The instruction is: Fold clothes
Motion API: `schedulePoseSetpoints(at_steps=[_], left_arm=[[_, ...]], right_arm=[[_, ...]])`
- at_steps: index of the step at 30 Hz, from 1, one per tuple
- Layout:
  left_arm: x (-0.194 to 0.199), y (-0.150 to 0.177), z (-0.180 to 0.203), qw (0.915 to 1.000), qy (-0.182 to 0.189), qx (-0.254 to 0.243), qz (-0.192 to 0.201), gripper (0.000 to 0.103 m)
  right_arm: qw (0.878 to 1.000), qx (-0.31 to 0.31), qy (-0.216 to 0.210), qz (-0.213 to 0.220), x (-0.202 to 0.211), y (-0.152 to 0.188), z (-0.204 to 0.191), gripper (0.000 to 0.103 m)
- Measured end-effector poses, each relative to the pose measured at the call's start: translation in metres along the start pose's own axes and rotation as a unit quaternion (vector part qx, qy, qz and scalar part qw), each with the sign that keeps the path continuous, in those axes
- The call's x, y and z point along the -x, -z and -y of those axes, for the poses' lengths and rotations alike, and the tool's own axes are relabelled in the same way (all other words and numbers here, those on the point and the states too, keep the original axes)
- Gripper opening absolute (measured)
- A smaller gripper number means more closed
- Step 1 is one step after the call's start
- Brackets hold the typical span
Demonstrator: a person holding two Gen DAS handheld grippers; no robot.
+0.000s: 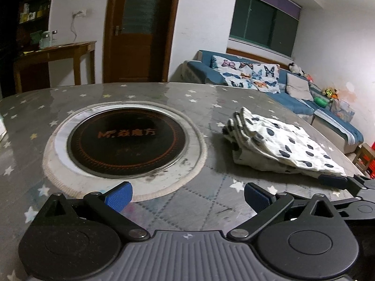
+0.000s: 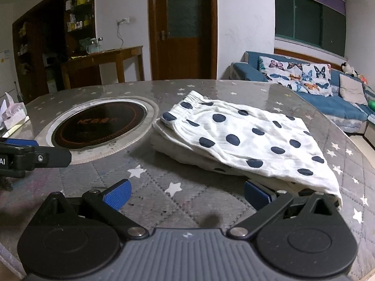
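A white garment with dark blue polka dots (image 2: 246,140) lies folded in a stack on the grey star-patterned table (image 2: 164,203), its elastic waistband at the far end. It also shows in the left wrist view (image 1: 281,142), to the right. My right gripper (image 2: 187,193) is open and empty just in front of the garment, its right finger beside the near corner. My left gripper (image 1: 188,195) is open and empty, low over the table in front of the round cooktop (image 1: 126,140). The right gripper's fingers (image 1: 332,180) show at the garment's near edge.
A round black induction cooktop (image 2: 98,124) with a metal ring is set in the table left of the garment. A tissue pack (image 2: 13,114) sits at the far left table edge. A blue sofa (image 2: 328,98) with cushions stands beyond the table on the right.
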State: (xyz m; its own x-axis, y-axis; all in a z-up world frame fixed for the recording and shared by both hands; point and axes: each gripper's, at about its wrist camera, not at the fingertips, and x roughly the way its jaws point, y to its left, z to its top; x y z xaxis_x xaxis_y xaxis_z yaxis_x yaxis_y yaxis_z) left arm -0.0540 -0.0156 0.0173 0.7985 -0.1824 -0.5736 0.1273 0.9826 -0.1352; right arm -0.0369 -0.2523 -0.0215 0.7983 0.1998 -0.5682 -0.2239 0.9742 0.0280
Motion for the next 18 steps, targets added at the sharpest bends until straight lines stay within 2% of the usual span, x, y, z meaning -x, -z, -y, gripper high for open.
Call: schedulePoseSetpoints(at_steps=[18], left_arm=[[-0.028, -0.010, 0.020, 0.9988, 0.027, -0.031, -0.026, 0.103]], right_arm=[[0.999, -0.014, 0.017, -0.028, -0.013, -0.002, 0.014, 0.103]])
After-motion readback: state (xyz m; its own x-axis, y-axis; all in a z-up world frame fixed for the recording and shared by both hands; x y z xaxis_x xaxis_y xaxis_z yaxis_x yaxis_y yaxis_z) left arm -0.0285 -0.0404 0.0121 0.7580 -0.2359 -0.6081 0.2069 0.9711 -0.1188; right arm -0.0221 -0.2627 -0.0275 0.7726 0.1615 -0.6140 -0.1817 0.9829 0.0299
